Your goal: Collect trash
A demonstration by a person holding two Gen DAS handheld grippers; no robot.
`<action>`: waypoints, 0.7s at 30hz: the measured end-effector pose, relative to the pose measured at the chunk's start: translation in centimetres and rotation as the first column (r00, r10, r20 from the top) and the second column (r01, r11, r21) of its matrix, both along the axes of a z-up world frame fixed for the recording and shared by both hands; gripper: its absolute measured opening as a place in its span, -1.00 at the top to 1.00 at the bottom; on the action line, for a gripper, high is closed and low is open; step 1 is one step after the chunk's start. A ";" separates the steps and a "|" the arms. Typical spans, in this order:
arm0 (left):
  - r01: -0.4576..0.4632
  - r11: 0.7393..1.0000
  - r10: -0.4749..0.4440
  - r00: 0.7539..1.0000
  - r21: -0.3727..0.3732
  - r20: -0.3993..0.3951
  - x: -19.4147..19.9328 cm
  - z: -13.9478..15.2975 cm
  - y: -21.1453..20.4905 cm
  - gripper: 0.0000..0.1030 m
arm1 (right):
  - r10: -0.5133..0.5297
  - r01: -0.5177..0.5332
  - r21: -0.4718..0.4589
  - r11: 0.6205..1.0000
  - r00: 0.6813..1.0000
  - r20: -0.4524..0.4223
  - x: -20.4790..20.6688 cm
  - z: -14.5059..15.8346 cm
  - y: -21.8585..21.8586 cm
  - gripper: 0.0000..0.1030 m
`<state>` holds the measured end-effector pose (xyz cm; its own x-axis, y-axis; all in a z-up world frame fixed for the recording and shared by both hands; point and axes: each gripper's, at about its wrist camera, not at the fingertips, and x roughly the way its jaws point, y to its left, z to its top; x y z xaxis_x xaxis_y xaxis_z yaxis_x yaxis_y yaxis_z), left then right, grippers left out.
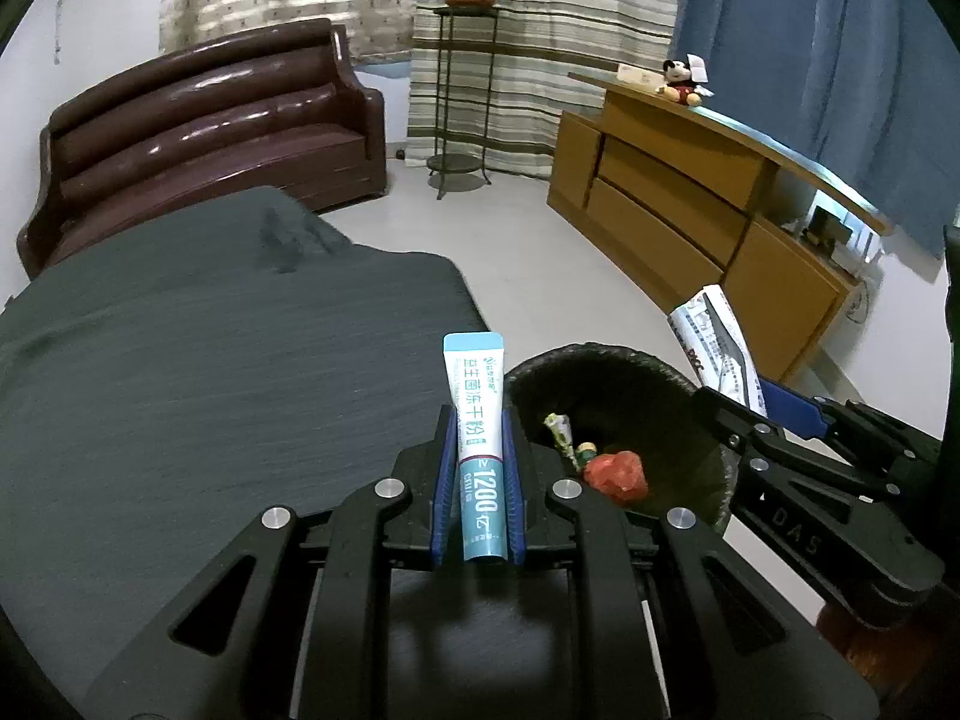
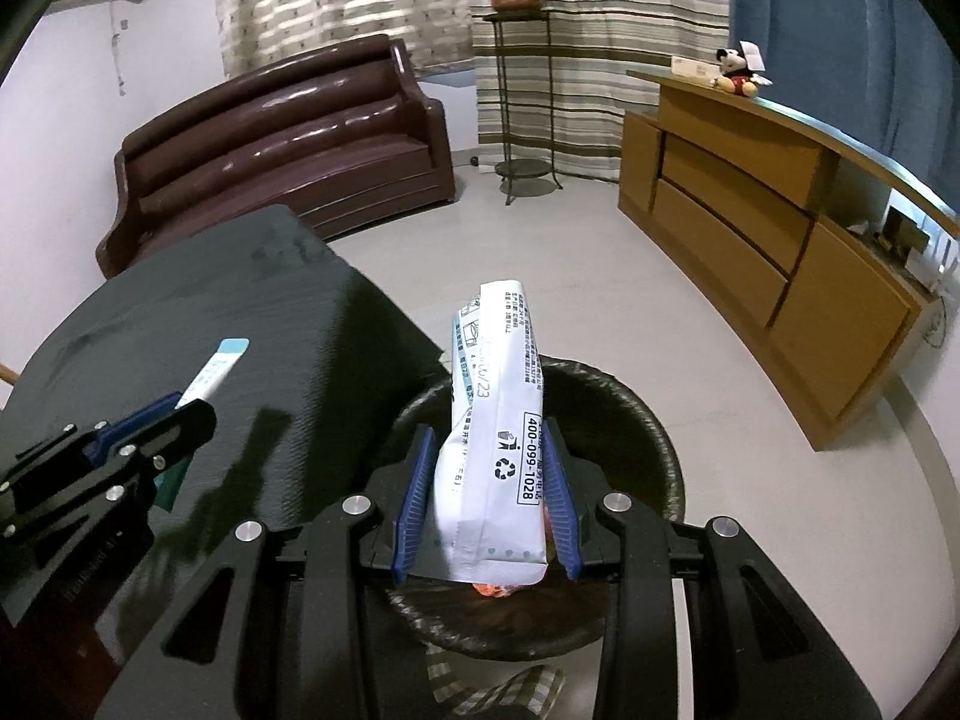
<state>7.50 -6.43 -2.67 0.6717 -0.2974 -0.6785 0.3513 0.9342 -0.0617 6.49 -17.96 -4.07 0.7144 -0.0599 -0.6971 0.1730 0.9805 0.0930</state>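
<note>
Trash, left wrist view: teal sachet [image 1: 477, 450] clamped upright between the blue pads of the left tongs [image 1: 478, 468], over the edge of the dark-clothed desk [image 1: 180, 390], just beside the bin. Black-lined bin [image 1: 600, 372] right of it, already holding a red wrapper [image 1: 618, 476] and a green-white wrapper [image 1: 559, 432]. Right tongs [image 1: 757, 405] across the far rim, gripping a white printed packet [image 1: 717, 342].

Likely step: drop both pieces in. Best to carry the sachet rightward until fully over the opening before spreading the pads; released here, could land on the desk or the rim. Light, flat, may cling to a pad, so open wide.

Right wrist view: right tongs [image 2: 489, 480] closed on the white packet [image 2: 498, 420], directly above the bin mouth [image 2: 630, 414]; red wrapper just visible beneath. Packet soft and crumpled, tall above the pads. Position looks good for release; lowering a little first should keep it from tipping over the rim. Left tongs [image 2: 180, 408] at left over the desk [image 2: 240, 312], sachet [image 2: 219, 369] sticking out. Worth keeping the two tools apart over the opening, one drop at a time.
</note>
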 end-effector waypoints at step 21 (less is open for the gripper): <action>0.010 0.998 -0.011 0.999 0.055 0.031 1.5 -1.0 -3.8 -0.11 | -0.090 0.090 0.008 0.996 0.996 -0.009 0.4 -1.3 -2.7 0.01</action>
